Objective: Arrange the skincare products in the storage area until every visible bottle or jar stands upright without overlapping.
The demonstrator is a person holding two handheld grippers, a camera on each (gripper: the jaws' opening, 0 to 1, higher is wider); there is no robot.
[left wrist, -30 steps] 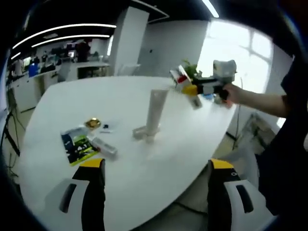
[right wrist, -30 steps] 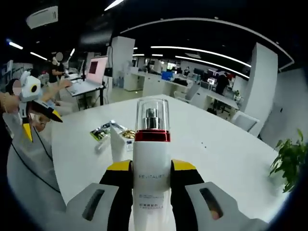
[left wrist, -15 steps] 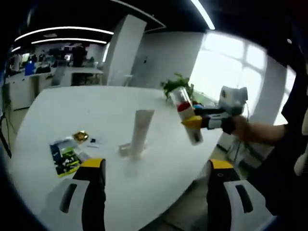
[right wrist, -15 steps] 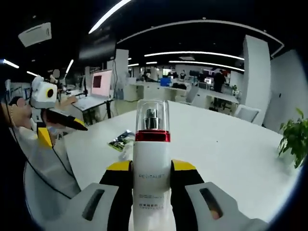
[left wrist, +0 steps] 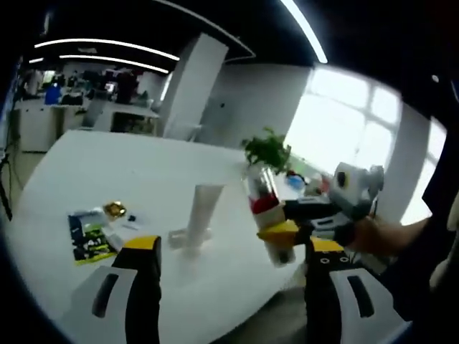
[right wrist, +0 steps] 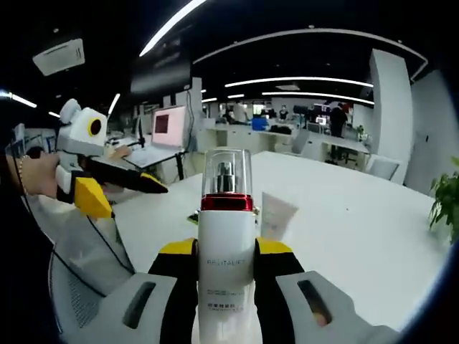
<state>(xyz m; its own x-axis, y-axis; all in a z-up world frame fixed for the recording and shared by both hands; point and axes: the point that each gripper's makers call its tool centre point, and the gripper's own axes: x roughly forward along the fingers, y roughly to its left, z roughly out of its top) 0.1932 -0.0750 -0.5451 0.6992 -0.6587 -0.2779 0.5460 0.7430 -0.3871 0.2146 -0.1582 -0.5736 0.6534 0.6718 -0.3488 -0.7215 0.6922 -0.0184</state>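
Note:
A white pump bottle with a red band and clear cap stands upright in my right gripper, which is shut on its body. In the left gripper view the same bottle hangs tilted above the table's near edge, with the right gripper coming in from the right. A white tube stands on its cap mid-table, and it shows as the tube just right of the held bottle. My left gripper is open, nothing between its fingers. It appears as the left gripper at the left.
On the round white table lie a green and black packet, a small gold jar and a small pale item by the tube's base. A potted plant stands at the far side. Office desks and people fill the background.
The right gripper has carried the bottle down and closer to the left gripper, near the table's edge. Both cameras have shifted; the tube now shows to the right of the bottle.

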